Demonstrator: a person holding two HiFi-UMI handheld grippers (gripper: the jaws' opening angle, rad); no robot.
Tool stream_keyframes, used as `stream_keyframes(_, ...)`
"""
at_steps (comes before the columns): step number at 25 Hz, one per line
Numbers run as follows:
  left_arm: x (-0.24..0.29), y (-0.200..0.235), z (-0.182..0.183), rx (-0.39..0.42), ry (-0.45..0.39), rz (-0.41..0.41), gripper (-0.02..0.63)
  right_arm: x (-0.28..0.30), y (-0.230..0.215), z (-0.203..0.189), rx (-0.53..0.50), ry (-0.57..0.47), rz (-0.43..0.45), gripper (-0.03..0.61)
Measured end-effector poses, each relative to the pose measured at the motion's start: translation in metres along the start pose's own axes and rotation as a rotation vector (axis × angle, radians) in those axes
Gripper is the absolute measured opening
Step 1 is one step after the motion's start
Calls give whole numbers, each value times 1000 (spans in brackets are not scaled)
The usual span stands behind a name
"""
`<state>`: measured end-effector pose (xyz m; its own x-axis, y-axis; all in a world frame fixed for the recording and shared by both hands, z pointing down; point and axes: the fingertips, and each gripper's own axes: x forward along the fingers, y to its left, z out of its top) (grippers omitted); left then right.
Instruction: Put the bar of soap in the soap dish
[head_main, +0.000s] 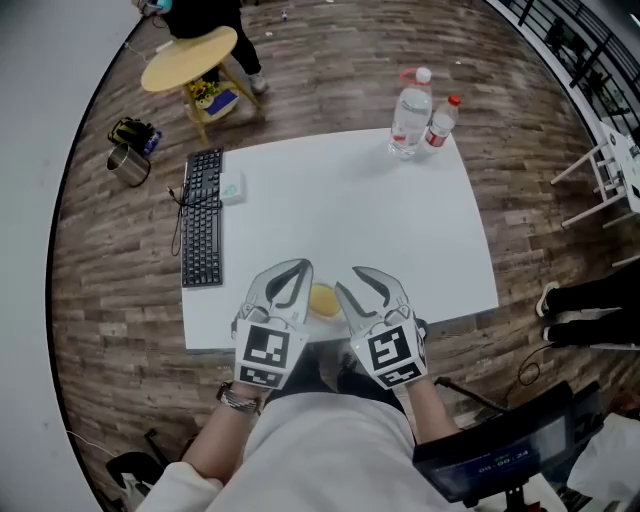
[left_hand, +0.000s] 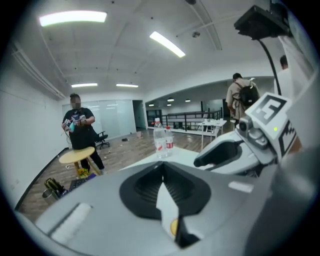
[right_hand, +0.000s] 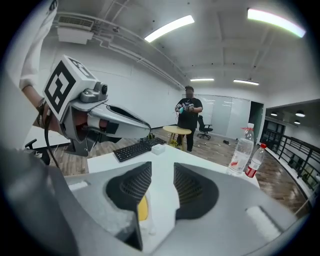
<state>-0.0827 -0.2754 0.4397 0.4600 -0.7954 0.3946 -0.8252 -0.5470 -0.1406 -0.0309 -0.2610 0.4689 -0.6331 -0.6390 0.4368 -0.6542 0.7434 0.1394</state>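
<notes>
The yellow bar of soap (head_main: 323, 300) lies on the white table (head_main: 340, 210) near its front edge, between my two grippers. My left gripper (head_main: 301, 267) hangs just left of the soap, its jaws shut with nothing in them. My right gripper (head_main: 348, 279) is just right of it, open partway and empty. In the left gripper view the left gripper (left_hand: 161, 166) has its tips touching, and the soap (left_hand: 173, 227) shows below them. In the right gripper view the soap (right_hand: 143, 208) lies under the right gripper (right_hand: 162, 170), with a pale translucent edge beside it that I cannot identify.
A black keyboard (head_main: 203, 231) lies along the table's left edge with a small pale box (head_main: 232, 188) beside it. Two water bottles (head_main: 411, 112) stand at the far right corner. A person stands behind a round yellow stool (head_main: 189, 57) beyond the table.
</notes>
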Motion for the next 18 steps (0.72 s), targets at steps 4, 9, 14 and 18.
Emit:
stream_keyframes(4, -10, 6, 25, 6, -91, 41, 6, -14, -9, 26, 30, -76, -5, 138)
stream_keyframes(9, -19, 5, 48, 8, -169, 87, 6, -31, -23, 52, 62, -143, -7, 129)
stream_keyframes(14, -26, 3, 73, -33, -244, 129, 6, -49, -39, 68, 56, -180, -25, 120)
stream_keyframes(18, -35, 4, 85, -21, -287, 154, 6, -62, -40, 80, 43, -210, -26, 96)
